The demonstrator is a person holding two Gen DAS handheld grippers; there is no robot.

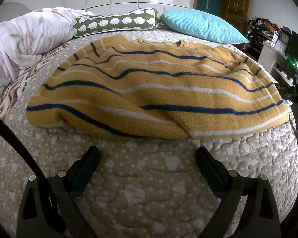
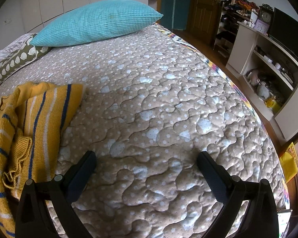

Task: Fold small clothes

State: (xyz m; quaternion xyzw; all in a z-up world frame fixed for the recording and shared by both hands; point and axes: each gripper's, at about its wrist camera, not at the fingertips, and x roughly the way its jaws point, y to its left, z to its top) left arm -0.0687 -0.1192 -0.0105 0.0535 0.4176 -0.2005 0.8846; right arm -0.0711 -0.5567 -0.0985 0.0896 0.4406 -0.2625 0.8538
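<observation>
While both tools are held low over the bed, nothing is gripped by either. The left tool (image 1: 148,154) is seen with its fingers spread wide, only bare quilted bedspread (image 1: 141,188) lying between them. Just ahead of it the yellow striped sweater (image 1: 155,91) is spread across the bed, rumpled, its hem nearest the tool and its collar farthest. Beyond the sweater a hedgehog-print bolster (image 1: 117,22) and a teal pillow (image 1: 202,25) are laid; a flowered duvet (image 1: 23,39) is bunched ahead to the left. A black cable (image 1: 15,138) crosses the left of that view.

The right tool (image 2: 147,158) is likewise held wide open and empty. The sweater (image 2: 39,119) is found close to its left finger, one sleeve cuff folded over the body. Ahead and to the right, open bedspread (image 2: 168,99) runs to the bed's edge, past which a white shelf unit (image 2: 268,63) holding clutter and two clocks (image 2: 265,19) is seen.
</observation>
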